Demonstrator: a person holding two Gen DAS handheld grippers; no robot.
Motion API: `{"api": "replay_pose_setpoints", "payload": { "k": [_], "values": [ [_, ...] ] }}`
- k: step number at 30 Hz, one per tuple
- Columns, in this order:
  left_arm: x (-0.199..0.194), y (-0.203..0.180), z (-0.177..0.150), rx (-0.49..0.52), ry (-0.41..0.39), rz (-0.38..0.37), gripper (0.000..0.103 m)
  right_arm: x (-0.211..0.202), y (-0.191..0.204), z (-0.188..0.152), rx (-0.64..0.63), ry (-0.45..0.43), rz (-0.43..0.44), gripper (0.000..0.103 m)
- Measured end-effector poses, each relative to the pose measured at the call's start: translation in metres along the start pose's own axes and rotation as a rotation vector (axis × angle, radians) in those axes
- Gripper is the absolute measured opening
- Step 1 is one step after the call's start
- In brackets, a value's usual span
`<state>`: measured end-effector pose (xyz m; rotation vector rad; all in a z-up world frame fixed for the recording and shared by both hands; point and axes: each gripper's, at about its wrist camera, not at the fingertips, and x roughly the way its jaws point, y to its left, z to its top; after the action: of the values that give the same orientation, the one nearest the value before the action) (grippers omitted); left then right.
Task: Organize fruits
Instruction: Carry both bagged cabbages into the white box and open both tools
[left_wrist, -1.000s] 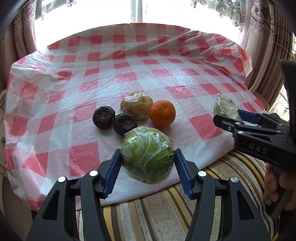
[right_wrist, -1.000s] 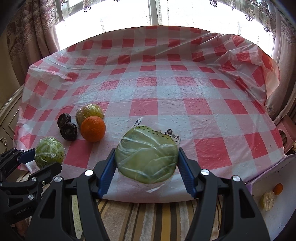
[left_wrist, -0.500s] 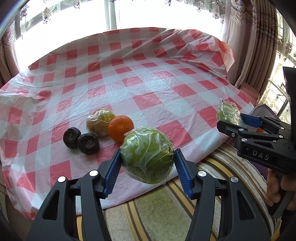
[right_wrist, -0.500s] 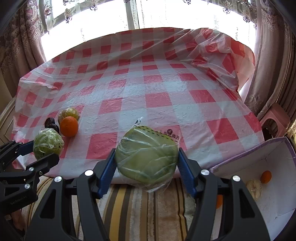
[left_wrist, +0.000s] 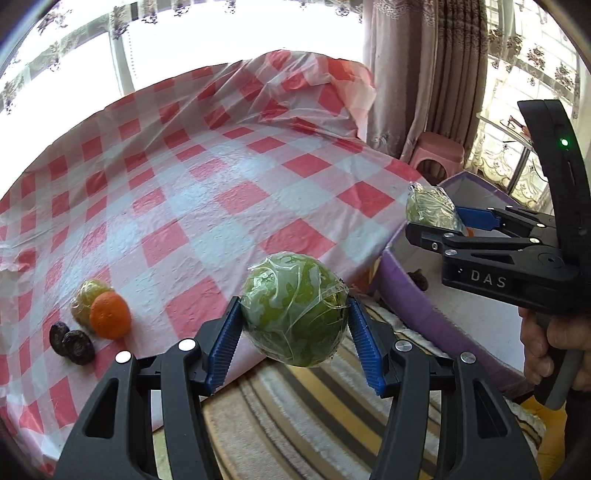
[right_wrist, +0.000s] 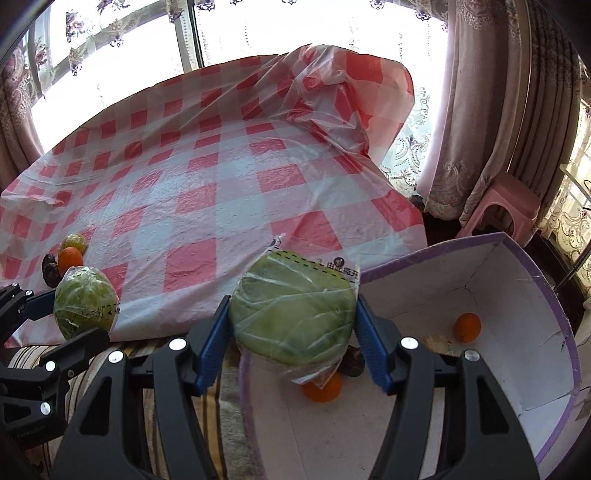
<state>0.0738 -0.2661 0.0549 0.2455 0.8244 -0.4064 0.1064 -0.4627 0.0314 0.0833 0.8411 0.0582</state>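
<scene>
Left wrist view: a table under a red-and-white checked cloth stands before a bright curtained window, with a striped rug on the floor below its near edge. The left gripper is clamped on a wrapped green fruit, held off the table's near edge, above the rug. On the cloth near that edge lie an orange, a wrapped yellow fruit touching it behind, and two dark fruits just beside the orange. Right of the table sits a purple-rimmed box; the right gripper holds a second wrapped fruit over the box's rim. A pink stool stands beyond the box.

Right wrist view: the same table fills the background. The right gripper is closed on its bagged green fruit, above the box's near rim. Inside the box lie two oranges and a dark fruit, partly hidden. The left gripper holds its fruit off the table's edge.
</scene>
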Motion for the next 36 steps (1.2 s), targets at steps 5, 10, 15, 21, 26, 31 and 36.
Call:
{"api": "replay_pose_setpoints", "payload": {
  "k": [5, 10, 15, 21, 26, 31, 36],
  "values": [
    [0.015, -0.043, 0.012, 0.081, 0.005, -0.062, 0.056, 0.004, -0.048, -0.001, 0.058, 0.003, -0.078, 0.064],
    [0.026, -0.077, 0.019, 0.147, 0.011, -0.119, 0.056, 0.008, -0.083, 0.000, 0.102, 0.009, -0.132, 0.064],
    [0.042, -0.101, 0.023, 0.180, 0.045, -0.177, 0.056, 0.016, -0.107, -0.001, 0.125, 0.031, -0.172, 0.064],
    [0.060, -0.127, 0.028, 0.234, 0.070, -0.243, 0.056, 0.034, -0.134, -0.004, 0.129, 0.091, -0.208, 0.064],
    [0.080, -0.158, 0.027, 0.346, 0.137, -0.258, 0.056, 0.057, -0.140, -0.005, 0.106, 0.152, -0.205, 0.064],
    [0.101, -0.184, 0.017, 0.458, 0.228, -0.281, 0.056, 0.078, -0.145, -0.006, 0.098, 0.205, -0.217, 0.064],
    [0.122, -0.188, 0.015, 0.467, 0.302, -0.275, 0.056, 0.097, -0.153, -0.009, 0.110, 0.250, -0.221, 0.064]
  ]
}}
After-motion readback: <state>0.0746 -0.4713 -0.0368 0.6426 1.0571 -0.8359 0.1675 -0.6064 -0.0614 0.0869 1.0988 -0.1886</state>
